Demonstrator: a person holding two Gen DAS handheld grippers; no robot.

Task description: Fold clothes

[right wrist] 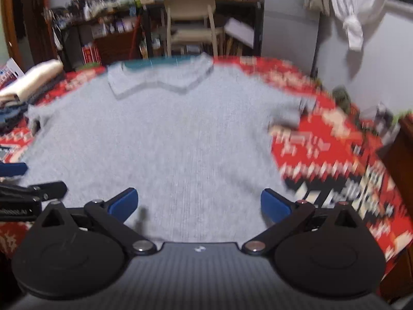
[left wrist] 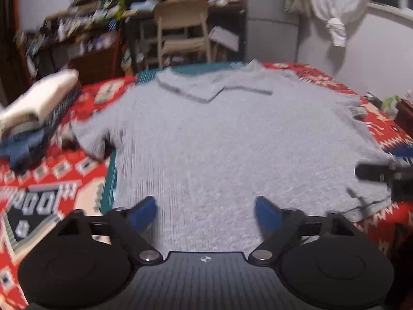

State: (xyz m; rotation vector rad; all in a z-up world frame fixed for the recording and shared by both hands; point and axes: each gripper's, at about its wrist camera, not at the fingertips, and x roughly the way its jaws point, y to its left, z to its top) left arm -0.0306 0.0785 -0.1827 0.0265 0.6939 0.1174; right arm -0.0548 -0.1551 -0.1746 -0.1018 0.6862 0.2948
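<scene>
On the red patterned cloth (left wrist: 51, 180) that covers the surface, a grey short-sleeved shirt (left wrist: 219, 134) lies spread flat, collar (left wrist: 206, 87) at the far side, hem nearest the cameras, one sleeve out to each side. It looks smoothed out and not yet folded, so the step in hand seems to be the start of the first fold. The left tongs (left wrist: 205, 210) hover over the hem with the blue pads apart and nothing between them. The right tongs (right wrist: 198, 205) do likewise, wide apart and empty, just beside the left ones. Next, each likely needs to drop to the cloth edge and pinch it. A pile of folded clothes (left wrist: 33, 108) sits off to the left; a chair (left wrist: 183, 31) stands beyond.
</scene>
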